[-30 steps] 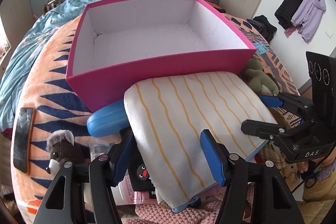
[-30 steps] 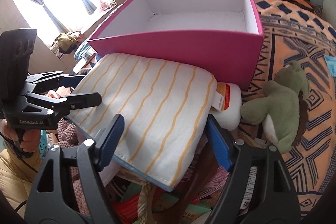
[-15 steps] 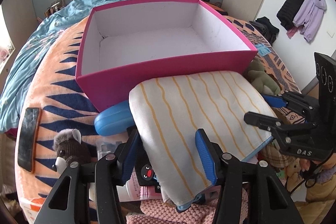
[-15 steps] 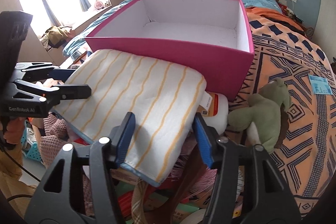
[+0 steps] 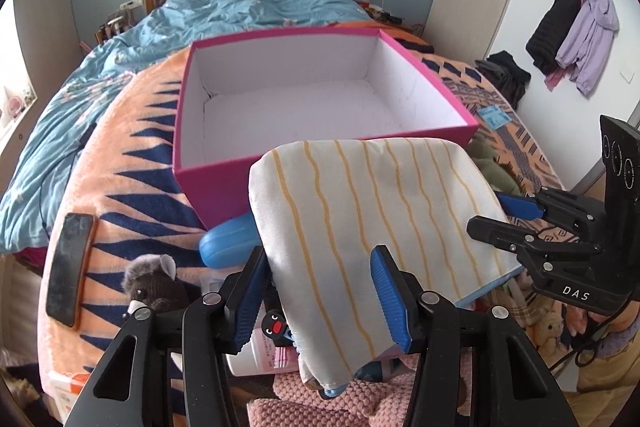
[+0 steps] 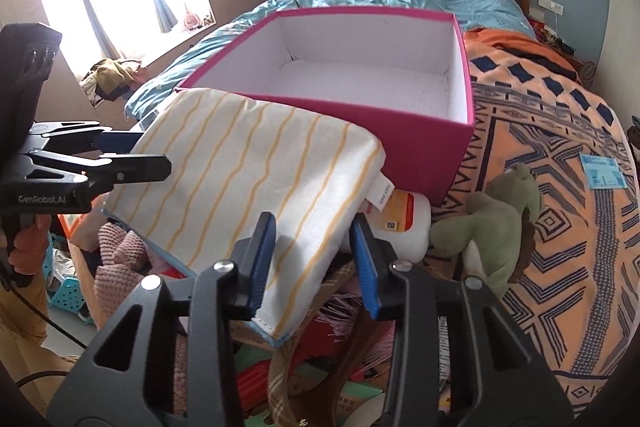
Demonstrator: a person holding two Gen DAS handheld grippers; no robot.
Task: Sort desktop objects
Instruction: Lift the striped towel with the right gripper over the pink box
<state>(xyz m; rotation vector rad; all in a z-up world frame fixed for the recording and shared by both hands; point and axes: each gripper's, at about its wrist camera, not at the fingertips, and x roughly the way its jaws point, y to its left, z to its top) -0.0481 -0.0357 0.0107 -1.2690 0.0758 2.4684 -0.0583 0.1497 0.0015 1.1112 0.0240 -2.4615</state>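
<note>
A pink box [image 5: 224, 187] sits on the bed [image 5: 120, 155], open. Just near of it, the striped pillow [image 5: 360, 219] is clamped by both claws: left claw [image 5: 324, 301] (handle reads "GenRobot.AI"), right claw [image 6: 312, 263] ("DAS").

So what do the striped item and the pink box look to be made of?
Striped cloth: woven fabric, matte; a fine grid weave shows, and it drapes over the gripper finger. Pink box: probably cardboard, smooth pink outside, plain white inside, with thin stiff walls and sharp folded corners.
</note>
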